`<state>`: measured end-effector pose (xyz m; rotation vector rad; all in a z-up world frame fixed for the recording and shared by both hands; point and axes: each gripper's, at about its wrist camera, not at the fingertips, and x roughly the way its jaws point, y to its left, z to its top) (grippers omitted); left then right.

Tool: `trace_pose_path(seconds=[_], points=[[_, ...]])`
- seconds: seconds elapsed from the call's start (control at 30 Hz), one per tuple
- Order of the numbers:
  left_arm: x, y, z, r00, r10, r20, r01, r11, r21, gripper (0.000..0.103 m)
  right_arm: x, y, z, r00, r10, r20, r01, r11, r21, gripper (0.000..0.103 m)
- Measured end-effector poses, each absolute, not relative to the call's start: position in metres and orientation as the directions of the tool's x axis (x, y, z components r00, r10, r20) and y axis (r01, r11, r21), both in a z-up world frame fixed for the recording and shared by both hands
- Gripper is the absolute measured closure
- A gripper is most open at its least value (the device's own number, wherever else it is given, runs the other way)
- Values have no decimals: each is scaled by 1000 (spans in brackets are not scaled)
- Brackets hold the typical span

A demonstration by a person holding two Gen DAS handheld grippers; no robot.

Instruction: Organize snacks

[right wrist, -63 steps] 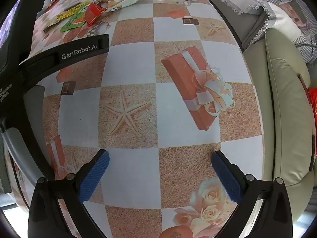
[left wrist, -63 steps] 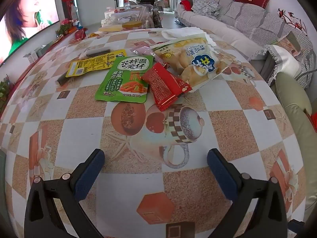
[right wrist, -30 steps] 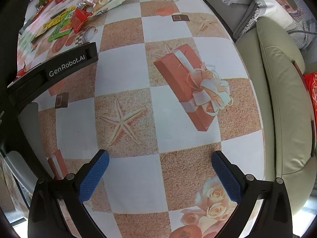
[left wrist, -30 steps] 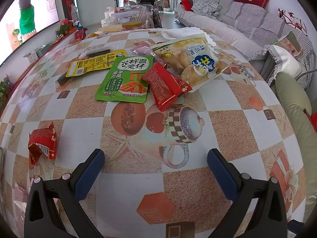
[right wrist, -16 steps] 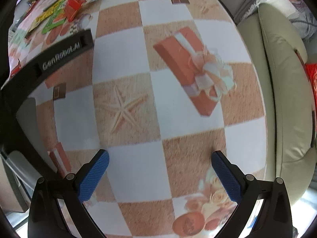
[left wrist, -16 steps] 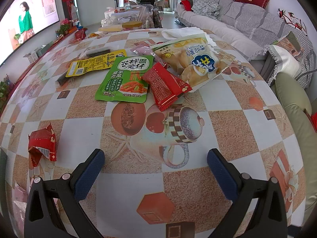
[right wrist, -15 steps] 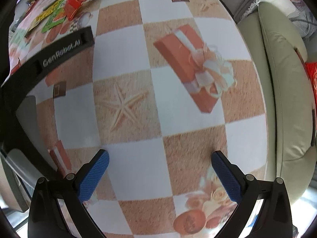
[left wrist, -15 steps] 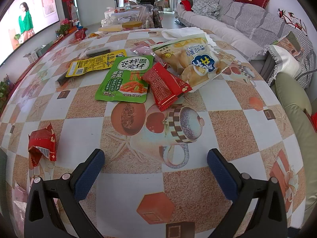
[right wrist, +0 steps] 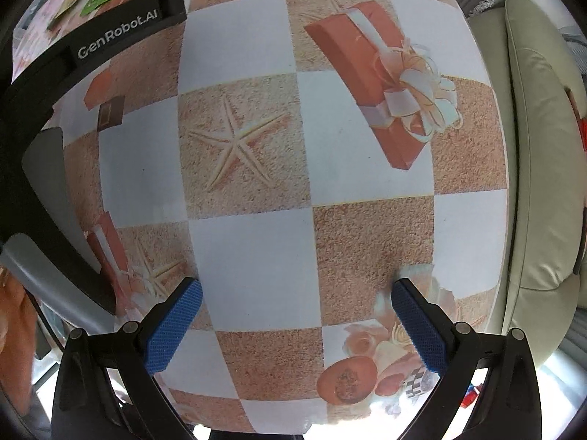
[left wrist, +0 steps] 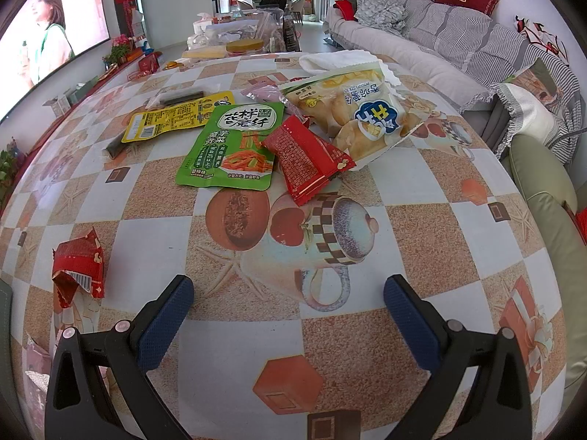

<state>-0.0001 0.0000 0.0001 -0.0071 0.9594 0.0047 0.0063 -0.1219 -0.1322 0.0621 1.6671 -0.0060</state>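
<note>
Snack packets on the table: 2 red, 1 green, 1 yellow; both grippers' jaws apart, empty.

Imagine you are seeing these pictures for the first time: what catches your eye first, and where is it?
The heap of snack packets in the middle of the table: a green packet, a red packet overlapping it, and a big yellow bag behind. A torn red wrapper lies alone at the left edge. The tablecloth is a loud checkered print, and both sets of tongs, left and right, are open and empty.
</note>
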Motion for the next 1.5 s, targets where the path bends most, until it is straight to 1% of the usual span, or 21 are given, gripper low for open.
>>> trace_pose_path(seconds=[0.23, 0.3, 0.33, 0.43, 0.5, 0.53, 0.6, 0.67, 0.77, 0.83, 0.9, 1.0, 1.07, 1.13, 1.17, 1.2, 1.37, 1.43, 1.5], points=[[0, 0, 0, 574, 1, -819, -8, 1000, -4, 0, -8, -122, -135, -93, 43, -995, 49, 998, 39, 0], [1, -1, 0, 562, 9, -827, -18, 1000, -1, 0, -1, -127, -132, -84, 43, -996, 53, 998, 39, 0], [5, -2, 2, 529, 6, -848, -13, 1000, -2, 0, -1, -126, -131, -77, 43, -996, 55, 998, 39, 0], [16, -7, 5, 360, -39, -932, 70, 997, -14, 0, -12, -133, -123, -56, 43, -998, 53, 998, 40, 0], [13, -12, 9, 287, -85, -954, 107, 993, -56, 0, -20, -134, -122, -44, 43, -998, 52, 998, 40, 0], [9, -6, 18, 277, -113, -954, 115, 990, -84, 0, -23, -134, -121, -40, 42, -998, 52, 998, 40, 0], [-5, 10, 43, 318, -131, -939, 120, 988, -97, 0, -29, -131, -116, -31, 41, -999, 51, 998, 39, 0], [-27, 36, 70, 362, -116, -925, 128, 989, -74, 0, -37, -132, -113, -17, 39, -999, 47, 998, 38, 0], [-50, 88, 86, 361, -59, -931, 93, 995, -27, 0, -27, -124, -105, -1, 35, -999, 47, 998, 35, 0], [-60, 116, 83, 342, -28, -939, 48, 999, -12, 0, -32, -122, -104, 13, 33, -999, 48, 998, 34, 0], [-72, 153, 71, 281, 0, -960, -26, 1000, -8, 0, -37, -122, -103, 19, 32, -999, 48, 998, 33, 0], [-81, 182, 53, 231, 13, -973, -103, 995, -11, 0, -41, -122, -102, 3, 32, -999, 46, 998, 32, 0], [-79, 187, 43, 220, 14, -975, -108, 994, -10, 0, -39, -121, -103, -76, 26, -997, 52, 998, 22, 0], [-76, 185, 34, 220, 13, -975, -88, 996, -6, 0, -41, -117, -100, -118, 69, -991, 102, 993, 57, 0], [-74, 183, 32, 217, 13, -976, -81, 997, -5, 0, -46, -112, -93, -107, 139, -984, 136, 983, 124, 0], [-72, 181, 27, 212, 14, -977, -70, 998, -1, 0, -49, -105, -88, -97, 173, -980, 142, 977, 158, 0], [-67, 185, 16, 195, 5, -981, -70, 997, -9, 0, -66, -46, -73, -100, 247, -964, 78, 968, 240, 0], [-69, 194, 12, 185, 7, -983, -75, 997, -7, 0, -74, -23, -75, -120, 238, -964, 47, 971, 234, 0], [-70, 204, 8, 175, 10, -985, -84, 996, -5, 0, -82, -10, -79, -140, 194, -971, 17, 981, 193, 0]])
